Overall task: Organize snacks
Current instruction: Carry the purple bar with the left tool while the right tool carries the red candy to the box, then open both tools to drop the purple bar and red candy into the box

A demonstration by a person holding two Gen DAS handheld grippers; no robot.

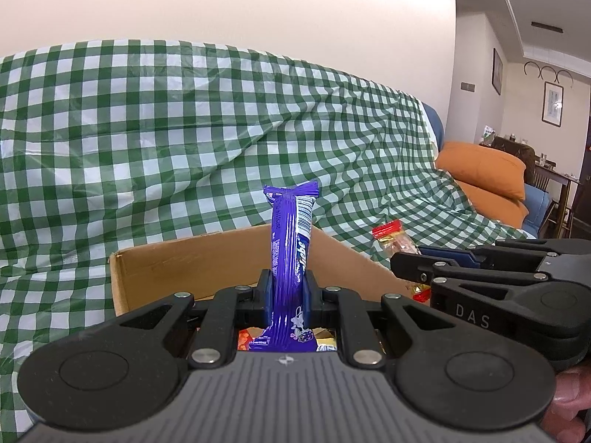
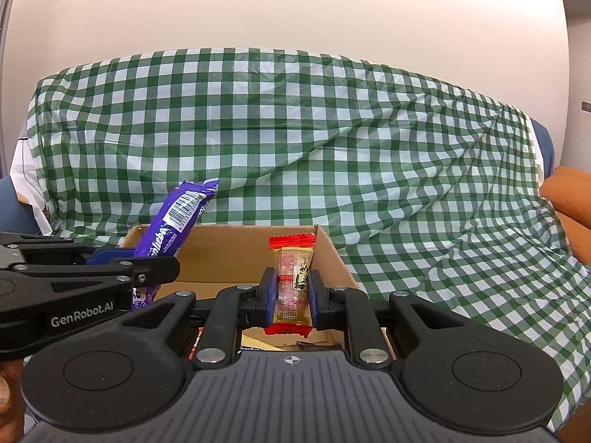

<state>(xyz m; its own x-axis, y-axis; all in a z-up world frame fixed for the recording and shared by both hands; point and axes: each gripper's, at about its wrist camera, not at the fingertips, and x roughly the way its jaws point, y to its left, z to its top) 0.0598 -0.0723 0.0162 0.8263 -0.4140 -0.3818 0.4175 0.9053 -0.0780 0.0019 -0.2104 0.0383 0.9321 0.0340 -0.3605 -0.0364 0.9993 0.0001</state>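
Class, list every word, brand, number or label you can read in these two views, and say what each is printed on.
"DAS": on the right gripper arm, seen from the left wrist view.
"GenRobot.AI": on the left gripper arm, seen from the right wrist view.
Purple snack bar: white lettering ending in "ebe"; its barcode digits and small print are too small to read.
Red and gold snack: dark characters on the label, too blurred to read.

Beside the brown cardboard box (image 2: pixel 236 254), the wrapper (image 1: pixel 290 254) was purple, the packet (image 2: pixel 293 284) red and gold; behind it, the cloth (image 2: pixel 295 129) was green-and-white checked.
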